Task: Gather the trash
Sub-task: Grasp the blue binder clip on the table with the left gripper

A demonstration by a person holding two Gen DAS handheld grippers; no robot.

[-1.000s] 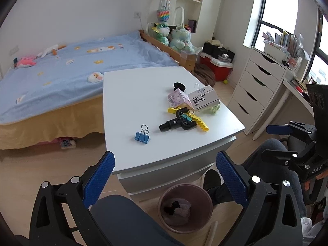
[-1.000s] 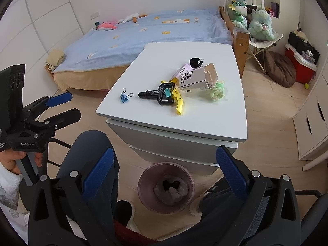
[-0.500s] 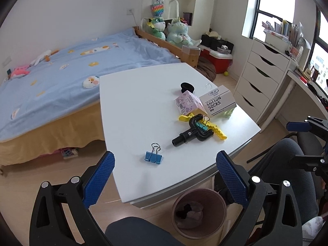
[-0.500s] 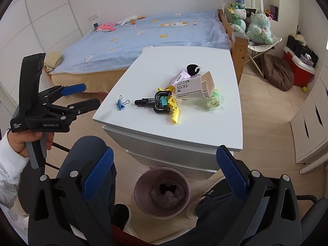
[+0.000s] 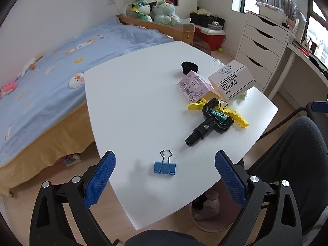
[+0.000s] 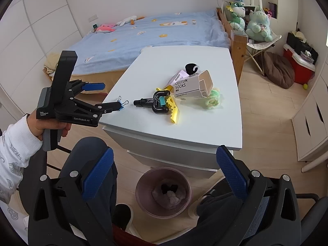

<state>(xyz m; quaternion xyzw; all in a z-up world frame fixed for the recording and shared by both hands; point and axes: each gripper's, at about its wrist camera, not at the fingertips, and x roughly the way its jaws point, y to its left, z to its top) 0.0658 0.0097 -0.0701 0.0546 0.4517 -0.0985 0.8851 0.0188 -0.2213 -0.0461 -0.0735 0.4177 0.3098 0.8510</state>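
Note:
On the white table (image 5: 133,94) lie a white "COTTON SOCKS" box (image 5: 231,82), a pink printed carton (image 5: 193,87), a black cap (image 5: 189,67), a black tool (image 5: 209,123) over a yellow clip (image 5: 238,119), and a blue binder clip (image 5: 165,167). My left gripper (image 5: 165,176) is open, its fingers on either side of the binder clip at the table's near edge; it also shows in the right wrist view (image 6: 106,96). My right gripper (image 6: 163,176) is open and empty, low above a pink trash bin (image 6: 164,192) on the floor.
A bed with a blue cover (image 5: 51,65) stands beyond the table. White drawers (image 5: 262,45) and a desk are on the right. A green fluffy item (image 6: 213,100) lies by the socks box. My knees in dark trousers (image 6: 90,164) are under the table edge.
My left gripper has moved forward and up over the table, closing in on the blue binder clip. My right gripper has barely moved and stays above the bin.

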